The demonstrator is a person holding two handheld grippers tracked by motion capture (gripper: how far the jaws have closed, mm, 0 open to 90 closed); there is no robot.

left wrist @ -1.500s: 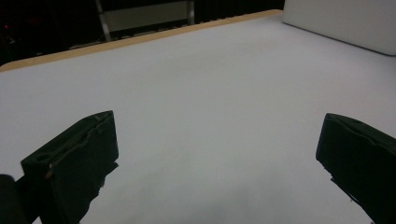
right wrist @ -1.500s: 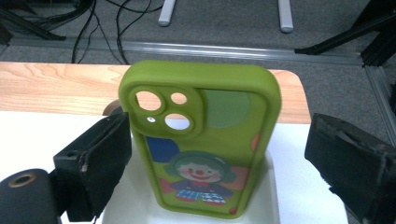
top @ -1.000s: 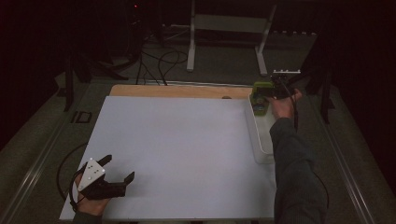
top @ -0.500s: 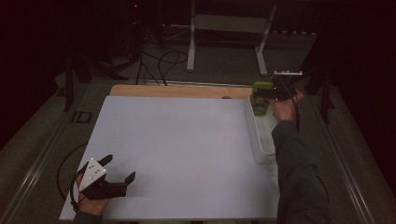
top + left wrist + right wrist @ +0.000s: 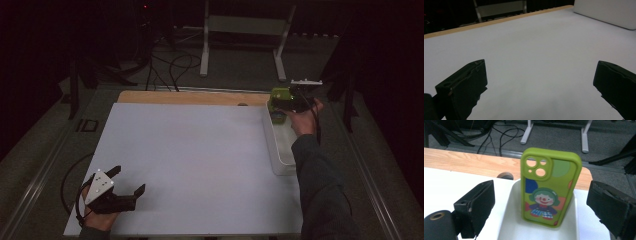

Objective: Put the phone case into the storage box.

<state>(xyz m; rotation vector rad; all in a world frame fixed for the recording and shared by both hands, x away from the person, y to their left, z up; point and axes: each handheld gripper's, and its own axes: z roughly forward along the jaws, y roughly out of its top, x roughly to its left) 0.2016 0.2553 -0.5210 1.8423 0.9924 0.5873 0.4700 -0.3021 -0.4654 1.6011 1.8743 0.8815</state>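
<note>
A green phone case (image 5: 551,187) with a cartoon clown on it stands upright at the far end of a white tray (image 5: 524,230). My right gripper (image 5: 542,193) is open, one jaw on each side of the case and apart from it. In the high view the case (image 5: 280,95) and my right gripper (image 5: 292,100) are at the far right of the table, over the tray (image 5: 280,150). My left gripper (image 5: 130,179) rests open near the front left corner of the white table top (image 5: 200,150). Nothing lies between its jaws (image 5: 541,82).
A wooden strip (image 5: 190,97) runs along the table's far edge, with a small dark round thing (image 5: 242,105) on it near the tray. Beyond the table are floor cables (image 5: 170,65) and a metal stand (image 5: 205,45). The surroundings are dark.
</note>
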